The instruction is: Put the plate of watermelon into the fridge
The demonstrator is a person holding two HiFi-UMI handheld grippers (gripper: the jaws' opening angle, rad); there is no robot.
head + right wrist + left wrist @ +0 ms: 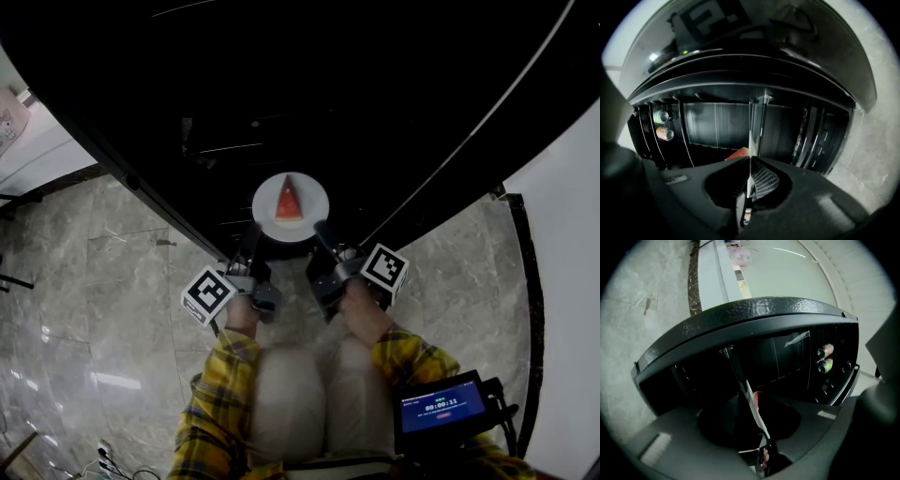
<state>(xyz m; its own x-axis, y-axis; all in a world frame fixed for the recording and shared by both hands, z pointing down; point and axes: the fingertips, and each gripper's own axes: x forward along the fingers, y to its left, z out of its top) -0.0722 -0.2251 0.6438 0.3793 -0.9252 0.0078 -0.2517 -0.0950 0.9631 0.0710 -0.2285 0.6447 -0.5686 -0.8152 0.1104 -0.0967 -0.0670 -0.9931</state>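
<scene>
Head view: white round plate (305,192) with red watermelon wedge (288,202) was clamped at near rim by right gripper (323,229); left gripper (251,240) was spread wide around rim.

The fridge (754,310) stands on the grey marble floor (103,291). I see two cans (825,351) in a rack at one side of its interior. The plate (291,208) with watermelon (288,202) is at its front edge; whether it rests on a shelf I cannot tell.

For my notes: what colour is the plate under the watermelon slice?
The plate is white; the head view shows it best.
</scene>
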